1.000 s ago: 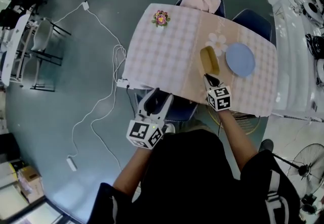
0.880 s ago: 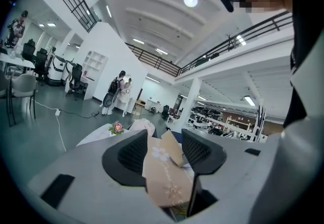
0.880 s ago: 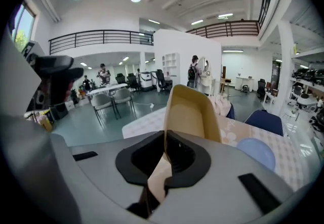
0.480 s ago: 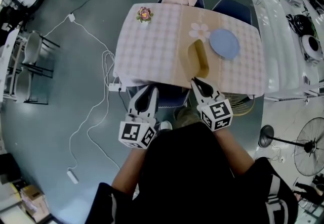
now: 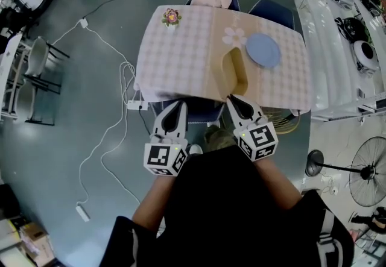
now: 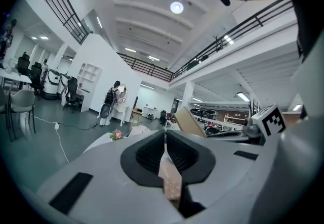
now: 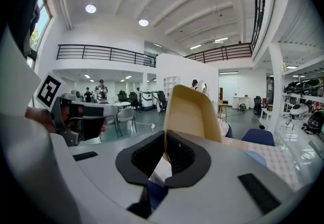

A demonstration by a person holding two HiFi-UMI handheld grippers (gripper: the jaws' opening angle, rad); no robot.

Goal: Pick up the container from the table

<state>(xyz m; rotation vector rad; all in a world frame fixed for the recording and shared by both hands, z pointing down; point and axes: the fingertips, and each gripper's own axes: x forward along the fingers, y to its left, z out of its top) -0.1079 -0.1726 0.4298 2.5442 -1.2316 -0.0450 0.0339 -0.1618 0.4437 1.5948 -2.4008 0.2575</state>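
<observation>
Pick-up looks abt done: right gripper fingers clamp the near rim of the yellow container, tipped up over the tabletop edge, left gripper fingers closed, apparently on tablecloth hem; remaining: lift clear.

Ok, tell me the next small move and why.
Probably lift the right gripper a little higher: it is shut on the near rim of the yellow container, and in the head view the container is above the table, beside the blue plate.
</observation>
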